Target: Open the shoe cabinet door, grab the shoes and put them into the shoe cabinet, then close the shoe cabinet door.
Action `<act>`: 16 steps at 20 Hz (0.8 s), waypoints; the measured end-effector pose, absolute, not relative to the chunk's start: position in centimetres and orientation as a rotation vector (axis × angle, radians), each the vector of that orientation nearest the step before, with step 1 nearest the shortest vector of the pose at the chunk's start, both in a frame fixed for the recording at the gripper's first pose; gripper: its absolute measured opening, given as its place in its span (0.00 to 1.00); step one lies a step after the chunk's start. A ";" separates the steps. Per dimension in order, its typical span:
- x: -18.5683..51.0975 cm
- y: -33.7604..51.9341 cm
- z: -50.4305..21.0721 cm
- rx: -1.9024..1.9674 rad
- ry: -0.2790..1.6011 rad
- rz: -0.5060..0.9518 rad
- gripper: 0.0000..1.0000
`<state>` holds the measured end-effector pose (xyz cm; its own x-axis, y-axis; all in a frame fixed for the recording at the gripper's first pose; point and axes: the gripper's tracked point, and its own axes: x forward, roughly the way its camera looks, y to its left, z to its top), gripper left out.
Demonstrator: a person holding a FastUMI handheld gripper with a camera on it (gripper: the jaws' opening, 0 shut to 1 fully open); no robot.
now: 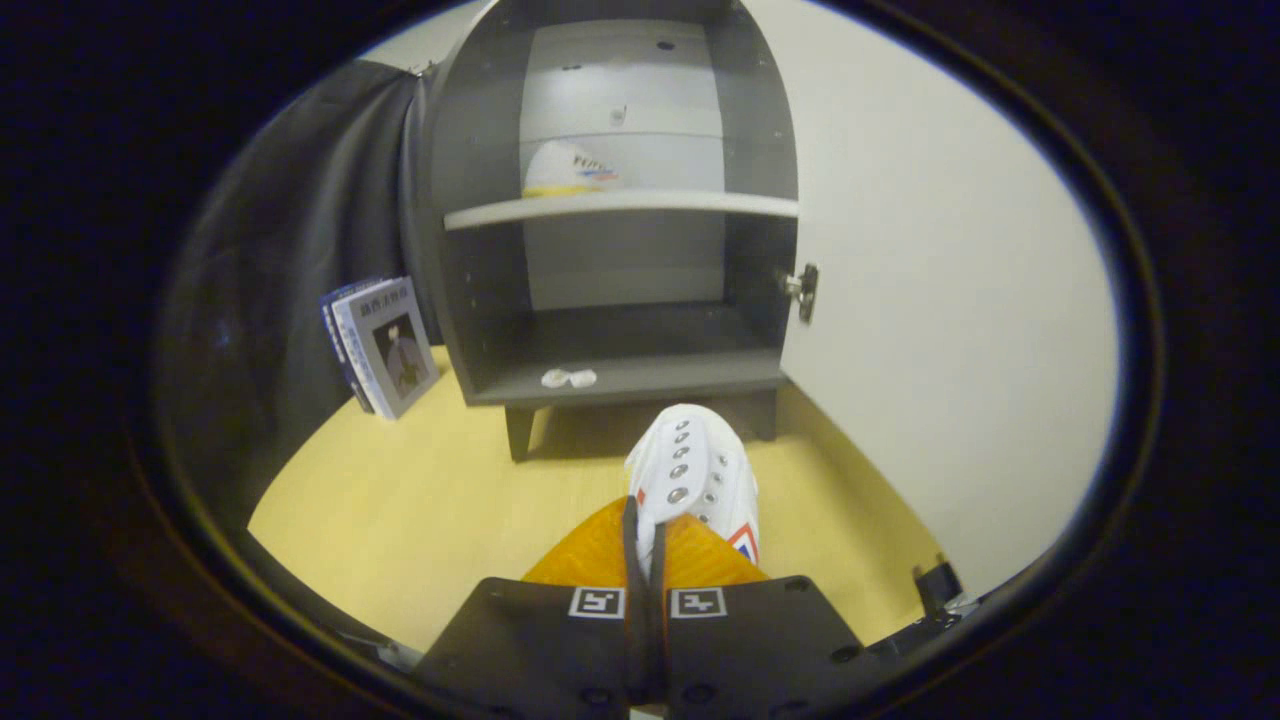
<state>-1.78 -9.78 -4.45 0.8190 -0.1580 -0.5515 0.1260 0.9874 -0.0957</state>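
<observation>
The ribbed orange jaws of the gripper [645,545] pinch a white canvas shoe [695,475], its metal eyelets facing up, before the open grey shoe cabinet [610,380].

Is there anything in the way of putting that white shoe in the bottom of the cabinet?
Nearly nothing. The gripper is shut on the white shoe, the door is swung open, and bare floor lies ahead. Only a small white scrap sits at the bottom shelf's front edge.
</observation>
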 end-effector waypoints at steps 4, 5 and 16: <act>1.2 -9.2 2.5 -0.042 0.465 -0.184 0.02; 2.0 -9.0 4.3 -0.038 0.433 -0.191 0.02; 11.6 -7.3 15.8 -0.089 0.252 -0.132 0.02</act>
